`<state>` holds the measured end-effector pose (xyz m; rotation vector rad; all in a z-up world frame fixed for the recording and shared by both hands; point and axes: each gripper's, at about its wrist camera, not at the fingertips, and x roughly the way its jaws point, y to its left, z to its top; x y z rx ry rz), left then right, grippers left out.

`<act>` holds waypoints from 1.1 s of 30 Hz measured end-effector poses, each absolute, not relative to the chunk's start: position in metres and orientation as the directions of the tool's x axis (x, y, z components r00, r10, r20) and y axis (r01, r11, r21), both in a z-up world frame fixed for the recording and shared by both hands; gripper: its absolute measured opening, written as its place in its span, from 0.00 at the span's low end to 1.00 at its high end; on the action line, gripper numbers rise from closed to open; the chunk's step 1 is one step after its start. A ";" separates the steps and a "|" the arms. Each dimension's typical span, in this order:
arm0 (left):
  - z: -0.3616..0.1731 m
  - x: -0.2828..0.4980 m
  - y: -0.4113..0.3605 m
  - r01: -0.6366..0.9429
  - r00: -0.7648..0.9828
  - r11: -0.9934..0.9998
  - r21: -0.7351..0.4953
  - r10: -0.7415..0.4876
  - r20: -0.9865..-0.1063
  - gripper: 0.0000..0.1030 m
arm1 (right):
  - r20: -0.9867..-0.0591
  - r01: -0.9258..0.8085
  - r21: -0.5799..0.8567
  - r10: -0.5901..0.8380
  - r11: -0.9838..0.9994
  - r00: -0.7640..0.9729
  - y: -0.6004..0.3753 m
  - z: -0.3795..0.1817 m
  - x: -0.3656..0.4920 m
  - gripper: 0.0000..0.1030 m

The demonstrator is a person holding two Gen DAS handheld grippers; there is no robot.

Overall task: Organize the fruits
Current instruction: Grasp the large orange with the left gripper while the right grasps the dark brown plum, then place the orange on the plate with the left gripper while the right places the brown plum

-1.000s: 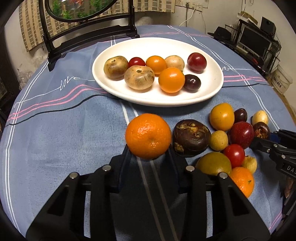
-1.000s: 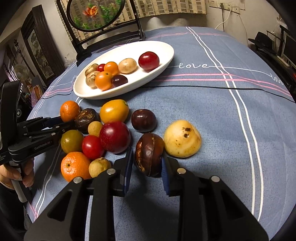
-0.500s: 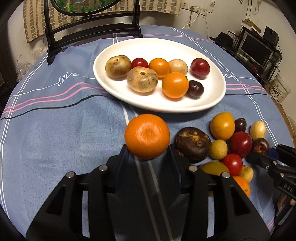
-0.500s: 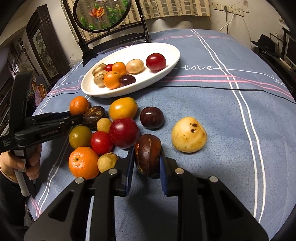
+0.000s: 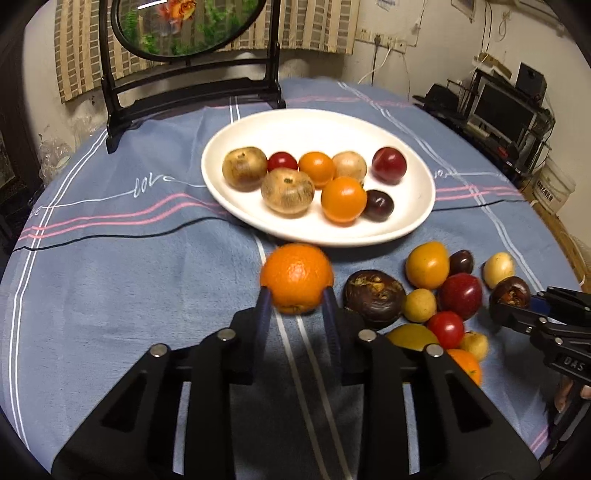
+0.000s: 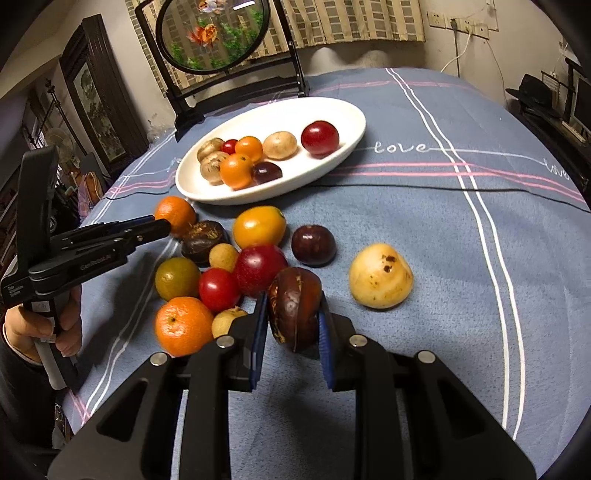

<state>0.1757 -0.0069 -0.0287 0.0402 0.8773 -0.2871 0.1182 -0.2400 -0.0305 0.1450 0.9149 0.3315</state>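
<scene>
My left gripper [image 5: 295,295] is shut on an orange mandarin [image 5: 296,277] and holds it above the cloth, just in front of the white plate [image 5: 417,221]. The plate holds several fruits; it also shows in the right wrist view [image 6: 354,122]. My right gripper [image 6: 291,314] is shut on a dark brown chestnut-like fruit [image 6: 294,306], lifted a little beside the loose pile of fruits [image 6: 258,266]. The left gripper [image 6: 162,227] with its mandarin [image 6: 175,216] shows at the left of the right wrist view. The right gripper [image 5: 517,306] shows at the right edge of the left wrist view.
A pale yellow fruit [image 6: 380,275] lies alone right of the pile. A large dark fruit [image 5: 375,299] lies right of my left fingers. A black-framed round screen [image 5: 188,29] stands behind the plate. The blue cloth [image 5: 110,277] covers the round table.
My left gripper has lifted the mandarin and carried it toward the plate. My right gripper has closed on the dark brown fruit and raised it slightly.
</scene>
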 end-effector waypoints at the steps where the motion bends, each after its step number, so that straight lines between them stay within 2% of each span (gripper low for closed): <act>1: -0.029 0.176 -0.007 0.268 0.597 0.960 -0.083 -0.233 -0.768 0.24 | -0.753 -0.220 0.261 0.341 0.940 0.562 -0.240 -0.030 0.119 0.24; 4: -0.029 0.177 -0.009 0.271 0.608 0.960 -0.075 -0.231 -0.759 0.26 | -0.754 -0.223 0.261 0.343 0.939 0.560 -0.237 -0.031 0.119 0.24; 5: -0.029 0.178 -0.009 0.271 0.605 0.959 -0.080 -0.235 -0.761 0.33 | -0.754 -0.225 0.263 0.345 0.938 0.559 -0.236 -0.031 0.118 0.24; 6: -0.032 0.181 -0.010 0.267 0.598 0.960 -0.082 -0.231 -0.767 0.47 | -0.754 -0.226 0.263 0.346 0.938 0.558 -0.236 -0.031 0.118 0.24; 8: -0.038 0.185 -0.012 0.261 0.590 0.962 -0.079 -0.223 -0.776 0.59 | -0.754 -0.229 0.263 0.348 0.937 0.557 -0.236 -0.031 0.117 0.24; 11: -0.043 0.192 -0.015 0.266 0.579 0.960 -0.081 -0.227 -0.783 0.60 | -0.755 -0.227 0.264 0.348 0.937 0.556 -0.237 -0.032 0.117 0.24; 14: -0.044 0.198 -0.018 0.279 0.575 0.956 -0.092 -0.243 -0.781 0.61 | -0.756 -0.226 0.267 0.349 0.937 0.554 -0.237 -0.033 0.118 0.24; 16: -0.048 0.205 -0.020 0.294 0.565 0.949 -0.117 -0.271 -0.780 0.57 | -0.756 -0.226 0.271 0.352 0.936 0.552 -0.237 -0.034 0.118 0.24; 17: -0.051 0.209 -0.022 0.311 0.547 0.939 -0.143 -0.300 -0.781 0.48 | -0.755 -0.226 0.273 0.354 0.935 0.552 -0.237 -0.033 0.117 0.24; 18: -0.053 0.210 -0.024 0.327 0.533 0.931 -0.161 -0.322 -0.782 0.43 | -0.754 -0.226 0.275 0.355 0.935 0.552 -0.236 -0.033 0.117 0.24; 22: -0.051 0.199 -0.037 0.346 0.576 0.937 -0.045 -0.250 -0.778 0.41 | -0.752 -0.222 0.276 0.354 0.935 0.557 -0.239 -0.032 0.116 0.24; 33: 0.001 0.180 -0.027 0.333 0.629 0.942 -0.043 -0.256 -0.734 0.42 | -0.705 -0.266 0.211 0.335 0.940 0.625 -0.232 0.003 0.131 0.24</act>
